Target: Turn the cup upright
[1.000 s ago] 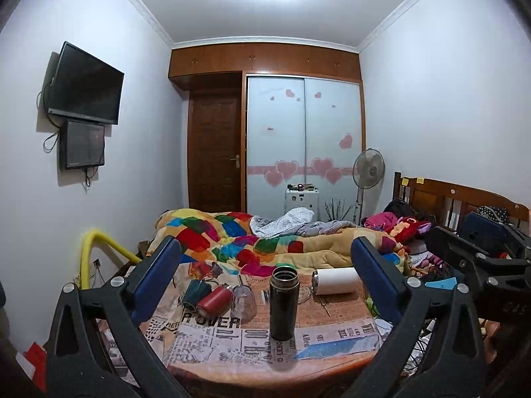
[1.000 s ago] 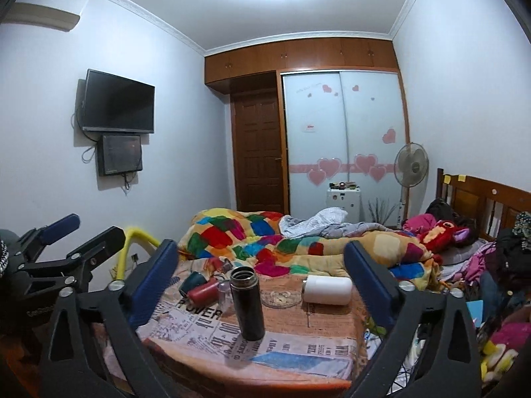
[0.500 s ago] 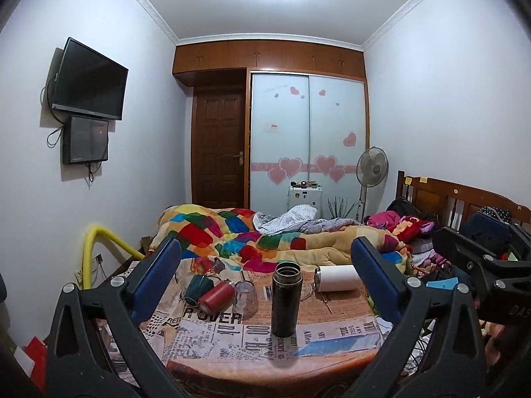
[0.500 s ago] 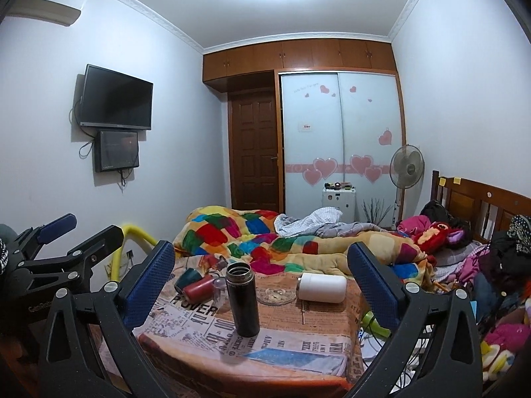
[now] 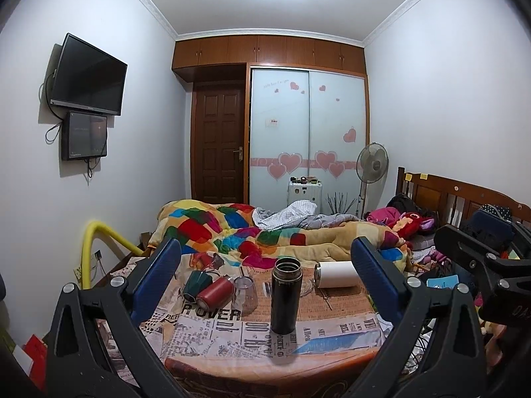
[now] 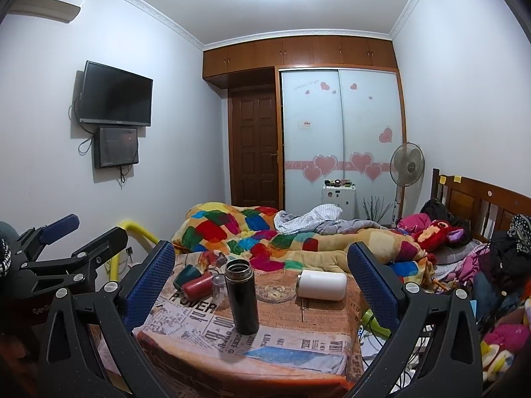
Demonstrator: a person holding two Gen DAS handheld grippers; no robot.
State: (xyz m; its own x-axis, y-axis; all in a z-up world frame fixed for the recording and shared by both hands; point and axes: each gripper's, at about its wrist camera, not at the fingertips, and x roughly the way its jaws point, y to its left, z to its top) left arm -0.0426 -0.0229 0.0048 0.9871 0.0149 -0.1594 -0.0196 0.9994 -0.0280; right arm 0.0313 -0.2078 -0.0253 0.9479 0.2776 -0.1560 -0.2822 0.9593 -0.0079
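On table (image 5: 332,311), white cup (image 5: 337,274) lying on side, far right, beside glass ashtray (image 6: 276,292). You are holding left gripper (image 5: 265,275) and right gripper (image 6: 262,273) back, jaws wide apart, gripping nothing. Risk: cup rolling off edge (round body, nothing blocking it); reaching in, you are likely clipping upright black flask (image 5: 285,295).

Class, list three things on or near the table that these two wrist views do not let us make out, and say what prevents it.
1. Left wrist view: the clear glass is too see-through to tell its mouth end.
2. Right wrist view: the glass dish holds contents too small to identify.
3. Both views: the table legs are cut off by the bottom edge and the gripper frames.
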